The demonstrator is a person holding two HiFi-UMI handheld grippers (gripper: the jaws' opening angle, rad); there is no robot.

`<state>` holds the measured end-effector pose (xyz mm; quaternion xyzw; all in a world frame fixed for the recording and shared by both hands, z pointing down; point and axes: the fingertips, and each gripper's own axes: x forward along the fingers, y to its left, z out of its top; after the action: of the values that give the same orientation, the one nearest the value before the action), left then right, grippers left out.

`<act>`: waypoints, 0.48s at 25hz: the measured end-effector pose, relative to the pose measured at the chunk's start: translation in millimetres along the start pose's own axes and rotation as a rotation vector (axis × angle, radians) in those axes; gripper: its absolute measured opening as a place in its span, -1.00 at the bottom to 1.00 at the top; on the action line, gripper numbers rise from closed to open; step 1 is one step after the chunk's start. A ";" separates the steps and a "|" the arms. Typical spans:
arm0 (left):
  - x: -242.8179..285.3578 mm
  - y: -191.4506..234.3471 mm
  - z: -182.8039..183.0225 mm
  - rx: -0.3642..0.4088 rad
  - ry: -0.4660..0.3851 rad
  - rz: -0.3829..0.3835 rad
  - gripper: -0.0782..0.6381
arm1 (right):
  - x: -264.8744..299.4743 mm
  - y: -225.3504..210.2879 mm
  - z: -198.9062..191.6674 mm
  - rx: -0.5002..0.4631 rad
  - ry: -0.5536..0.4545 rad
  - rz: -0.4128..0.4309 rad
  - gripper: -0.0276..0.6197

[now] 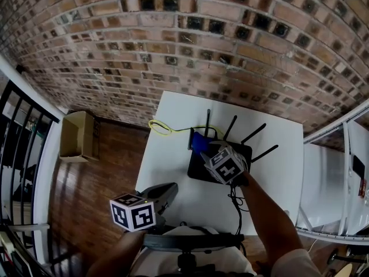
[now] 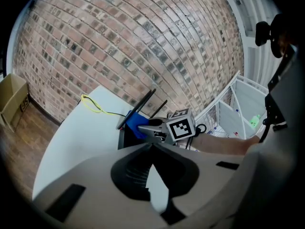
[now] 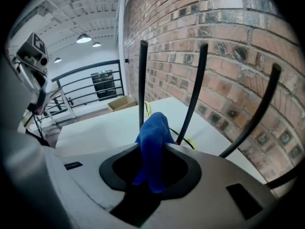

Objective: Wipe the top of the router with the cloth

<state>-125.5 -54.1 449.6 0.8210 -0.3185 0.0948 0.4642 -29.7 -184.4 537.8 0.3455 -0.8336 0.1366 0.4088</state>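
Note:
A black router with several upright antennas lies on the white table near the brick wall. My right gripper is shut on a blue cloth, which sits at the router's far left edge among the antennas. In the right gripper view the cloth bunches up between the jaws, and the right gripper points steeply down. My left gripper hangs over the table's near left part, well short of the router, jaws together and empty. From the left gripper I see the cloth and router.
A yellow cable loops on the table behind the router. A black cord runs off the near edge. A cardboard box stands on the wooden floor at the left, beside a black railing. White shelving is at the right.

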 end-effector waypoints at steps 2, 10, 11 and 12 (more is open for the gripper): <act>0.6 -1.0 0.5 0.003 0.003 -0.004 -0.70 | -12.5 -0.3 7.9 0.021 -0.035 -0.010 -0.52; 6.0 -3.7 -0.8 0.015 0.021 -0.025 -0.70 | -59.0 26.1 23.0 0.015 -0.123 0.062 -0.52; 6.8 -4.6 -0.9 0.017 0.023 -0.028 -0.70 | -63.9 31.4 26.0 0.009 -0.132 0.074 -0.52; 7.8 -5.6 -1.1 0.020 0.025 -0.030 -0.70 | -68.5 36.8 29.4 -0.004 -0.140 0.085 -0.52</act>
<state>-115.8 -54.5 449.9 0.8291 -0.2991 0.1013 0.4614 -43.0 -140.9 468.2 0.3177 -0.8744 0.1274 0.3440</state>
